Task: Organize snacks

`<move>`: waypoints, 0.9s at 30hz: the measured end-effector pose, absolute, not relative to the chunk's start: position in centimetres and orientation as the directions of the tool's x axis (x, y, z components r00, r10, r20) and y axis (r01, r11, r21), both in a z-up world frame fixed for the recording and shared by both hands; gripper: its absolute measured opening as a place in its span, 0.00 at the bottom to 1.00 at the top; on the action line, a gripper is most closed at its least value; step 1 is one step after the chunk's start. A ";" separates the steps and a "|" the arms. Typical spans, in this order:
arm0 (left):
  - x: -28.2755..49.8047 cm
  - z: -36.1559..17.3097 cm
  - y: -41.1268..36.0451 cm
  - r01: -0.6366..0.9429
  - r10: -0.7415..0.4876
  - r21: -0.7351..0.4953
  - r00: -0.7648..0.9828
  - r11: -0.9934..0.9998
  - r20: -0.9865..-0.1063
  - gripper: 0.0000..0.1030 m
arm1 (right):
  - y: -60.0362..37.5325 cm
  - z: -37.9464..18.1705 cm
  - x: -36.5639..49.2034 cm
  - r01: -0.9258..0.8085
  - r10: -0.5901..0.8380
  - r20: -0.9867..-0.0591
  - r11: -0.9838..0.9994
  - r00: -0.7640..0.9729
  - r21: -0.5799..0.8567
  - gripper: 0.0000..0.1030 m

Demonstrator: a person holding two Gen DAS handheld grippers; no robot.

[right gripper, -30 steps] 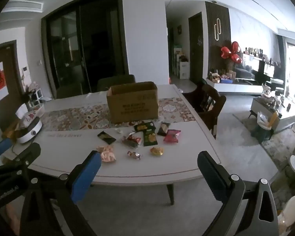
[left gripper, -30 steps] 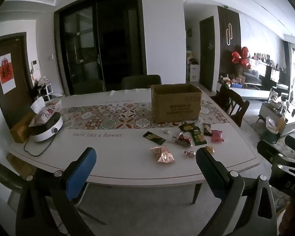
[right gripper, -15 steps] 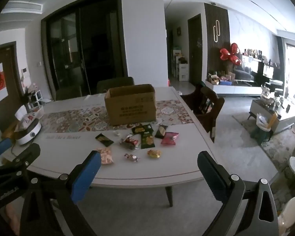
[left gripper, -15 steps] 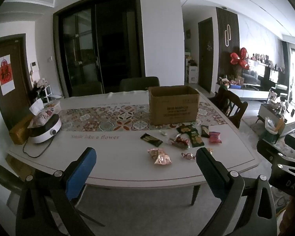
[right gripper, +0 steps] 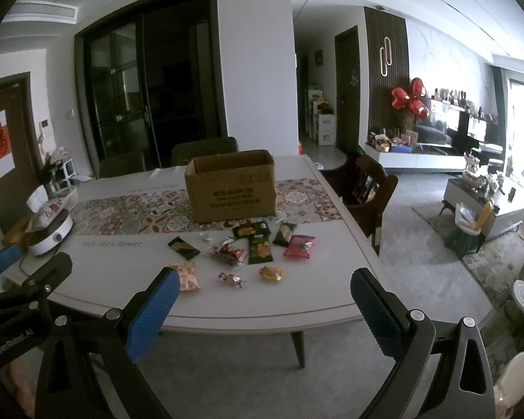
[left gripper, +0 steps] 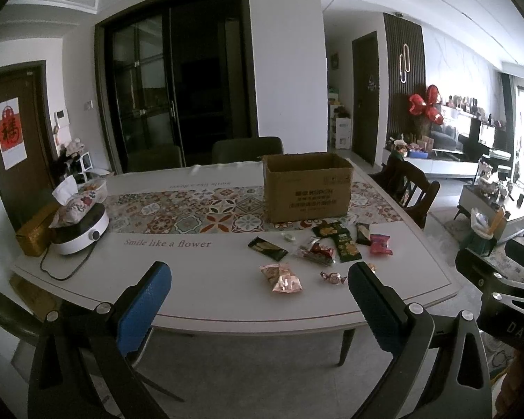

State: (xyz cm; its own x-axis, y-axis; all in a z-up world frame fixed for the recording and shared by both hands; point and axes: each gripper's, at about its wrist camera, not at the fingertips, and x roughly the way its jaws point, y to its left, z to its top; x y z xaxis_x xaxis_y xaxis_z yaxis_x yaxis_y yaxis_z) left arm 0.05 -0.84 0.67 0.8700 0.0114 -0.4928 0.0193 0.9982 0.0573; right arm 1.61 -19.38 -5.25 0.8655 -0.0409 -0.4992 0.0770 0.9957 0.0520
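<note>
Left gripper (left gripper: 258,289), seen from its own wrist camera, hangs off the near edge of the dining table (left gripper: 206,279) with its blue-padded fingers spread wide and nothing between them, a stance that suits an approach rather than a grasp. The snacks lie loose on the white tabletop: a pink foil packet (left gripper: 282,277) nearest, a wrapped candy (left gripper: 333,277) beside it, a dark flat packet (left gripper: 267,248), a green packet (left gripper: 347,248) and a red packet (left gripper: 380,244) further in. Just behind them the cardboard box (left gripper: 307,188) stands open-topped on the patterned runner, probably the place they are meant to go. Compared with a second ago, the table sits a little further off and lower in view, so this gripper has drawn back or risen slightly.

Right gripper (right gripper: 262,300), in its own view, is likewise wide open and empty, short of the table edge. A yellow packet (right gripper: 271,273) lies nearest its gap. The table has receded slightly here too; no snack has shifted.
</note>
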 end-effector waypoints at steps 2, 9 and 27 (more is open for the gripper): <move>0.0 0.6 -0.8 0.021 0.010 0.057 0.871 0.998 -0.491 1.00 | -19.4 -5.2 1.6 0.078 -0.042 -0.500 0.996 0.865 0.052 0.97; 0.0 0.6 -0.9 0.022 0.008 0.056 0.871 0.998 -0.491 1.00 | -19.5 -5.4 1.6 0.075 -0.039 -0.499 0.996 0.866 0.052 0.97; 0.0 0.4 -0.9 0.020 0.010 0.056 0.871 0.998 -0.491 1.00 | -19.5 -5.5 1.8 0.075 -0.039 -0.501 0.996 0.865 0.051 0.97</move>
State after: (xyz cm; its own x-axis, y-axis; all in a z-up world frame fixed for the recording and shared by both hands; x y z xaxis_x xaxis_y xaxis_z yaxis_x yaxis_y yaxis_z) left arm -0.03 -0.88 0.44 0.8710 0.0097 -0.4911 0.0205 0.9982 0.0561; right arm 1.75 -19.54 -5.51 0.8645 -0.0394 -0.5011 0.0750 0.9959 0.0511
